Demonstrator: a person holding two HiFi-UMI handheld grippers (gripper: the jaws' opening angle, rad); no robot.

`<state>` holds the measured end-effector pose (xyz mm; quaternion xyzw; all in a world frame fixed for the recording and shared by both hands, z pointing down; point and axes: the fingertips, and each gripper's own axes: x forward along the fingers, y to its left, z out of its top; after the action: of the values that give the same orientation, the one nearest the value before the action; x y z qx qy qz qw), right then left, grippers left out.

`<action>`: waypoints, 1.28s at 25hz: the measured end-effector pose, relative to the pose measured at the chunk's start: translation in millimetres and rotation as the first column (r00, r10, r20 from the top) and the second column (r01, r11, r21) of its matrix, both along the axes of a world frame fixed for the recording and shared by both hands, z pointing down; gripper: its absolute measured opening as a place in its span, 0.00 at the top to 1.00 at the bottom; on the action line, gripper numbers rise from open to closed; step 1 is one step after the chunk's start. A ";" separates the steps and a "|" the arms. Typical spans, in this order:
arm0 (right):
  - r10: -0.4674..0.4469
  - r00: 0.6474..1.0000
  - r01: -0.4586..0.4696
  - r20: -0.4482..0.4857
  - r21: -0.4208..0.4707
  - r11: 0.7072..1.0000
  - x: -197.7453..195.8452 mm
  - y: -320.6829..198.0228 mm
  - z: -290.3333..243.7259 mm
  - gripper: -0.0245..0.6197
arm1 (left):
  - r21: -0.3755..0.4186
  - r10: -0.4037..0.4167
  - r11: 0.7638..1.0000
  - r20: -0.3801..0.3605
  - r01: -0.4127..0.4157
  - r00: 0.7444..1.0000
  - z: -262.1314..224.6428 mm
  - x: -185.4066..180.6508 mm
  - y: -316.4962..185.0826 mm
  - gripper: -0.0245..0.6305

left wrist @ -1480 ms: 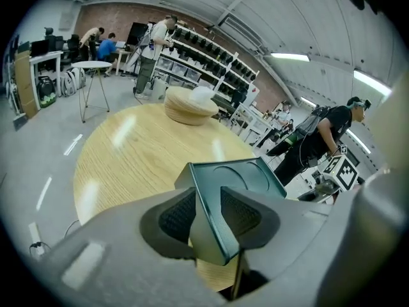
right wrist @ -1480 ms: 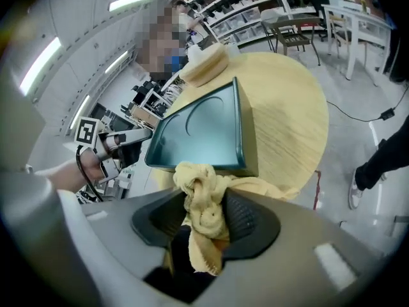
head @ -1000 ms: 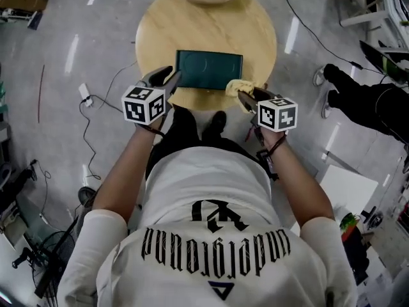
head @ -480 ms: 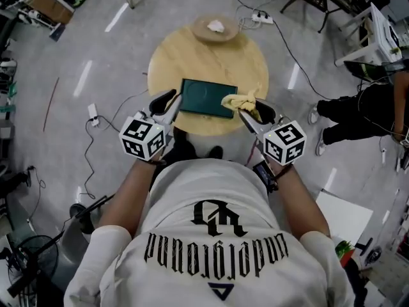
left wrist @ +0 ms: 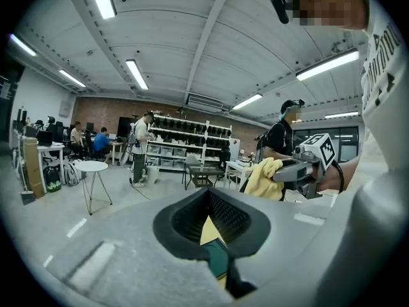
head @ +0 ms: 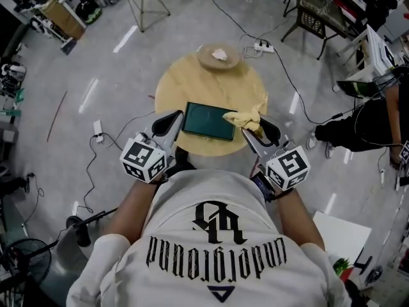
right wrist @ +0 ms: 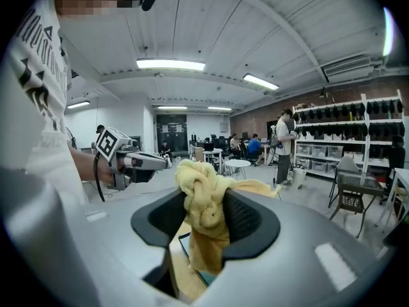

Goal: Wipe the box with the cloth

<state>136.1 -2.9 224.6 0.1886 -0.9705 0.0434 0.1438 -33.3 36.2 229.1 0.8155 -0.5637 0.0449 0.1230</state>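
A dark green box (head: 208, 121) lies flat on the round wooden table (head: 192, 85), far below both grippers. My right gripper (head: 259, 128) is shut on a bunched yellow cloth (head: 246, 117), which hangs past the box's right end in the head view. The right gripper view shows that cloth (right wrist: 203, 219) filling the jaws of the right gripper (right wrist: 204, 210). My left gripper (head: 174, 121) hovers by the box's left end. Its jaws have just been closing and are shut with nothing between them. In the left gripper view the box (left wrist: 217, 261) shows under the left gripper (left wrist: 209, 203).
A small wooden dish (head: 217, 56) with something white in it sits at the table's far edge. Cables and a power strip (head: 262, 45) lie on the floor. A seated person's legs (head: 345, 130) are at the right. A white side table (left wrist: 91, 167) and shelves stand farther off.
Both grippers have risen well above the table, which now looks smaller. The yellow cloth went up with the right gripper. The left jaws have closed.
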 end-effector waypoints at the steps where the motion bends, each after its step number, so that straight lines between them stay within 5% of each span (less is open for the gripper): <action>1: -0.010 1.000 0.010 0.008 0.012 1.000 0.5 0.7 -5.7 0.69 | 0.002 0.003 1.000 0.005 -0.003 1.000 -4.2 1.6 2.6 0.95; 13: -0.049 0.998 0.047 0.034 0.048 0.998 -12.4 36.0 -34.4 0.69 | 0.026 0.028 0.999 0.002 -0.028 1.000 -40.0 -1.9 59.1 0.95; 32: 0.138 0.990 -0.139 0.026 0.045 0.989 -64.6 188.9 -37.1 0.69 | 0.054 0.173 0.984 -0.015 -0.172 0.985 -53.7 -80.3 203.1 0.95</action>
<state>71.5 186.0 187.4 0.2585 -0.9573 0.0327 0.1251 -113.6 239.3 175.4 0.8646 -0.4907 0.0326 0.1025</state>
